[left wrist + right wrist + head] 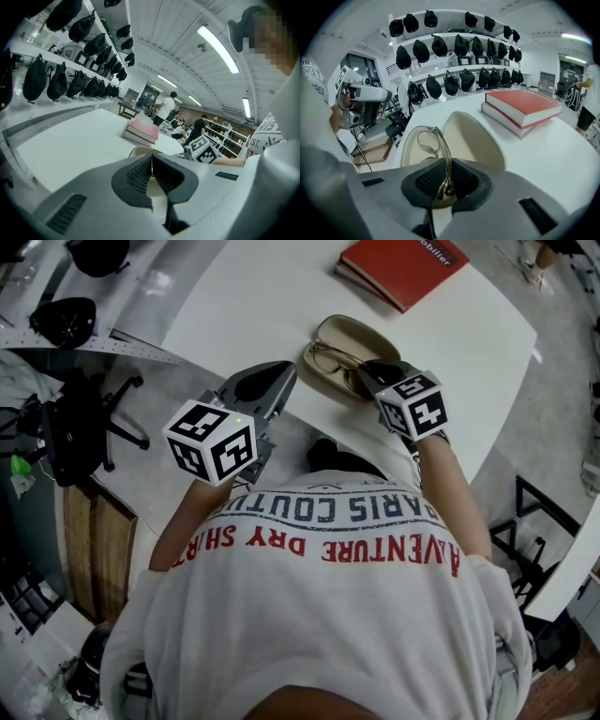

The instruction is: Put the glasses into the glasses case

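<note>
The right gripper (447, 180) has its jaws pinched tight on the glasses (427, 140), which are down in the open glasses case (480, 140). Letting go looks like the job left. Beside the case, the left gripper (151, 168) has its jaws together, holding nothing.

White table (262, 296) with a rounded edge, on a grey speckled floor (558, 399). Beside it, at the left, a black office chair (80, 432). Along the wall, white shelves (454, 35) in rows, full of black caps (439, 47). Above, a white panelled ceiling (164, 33) with long light strips (218, 49). Far at the back, some people (165, 107) standing.
</note>
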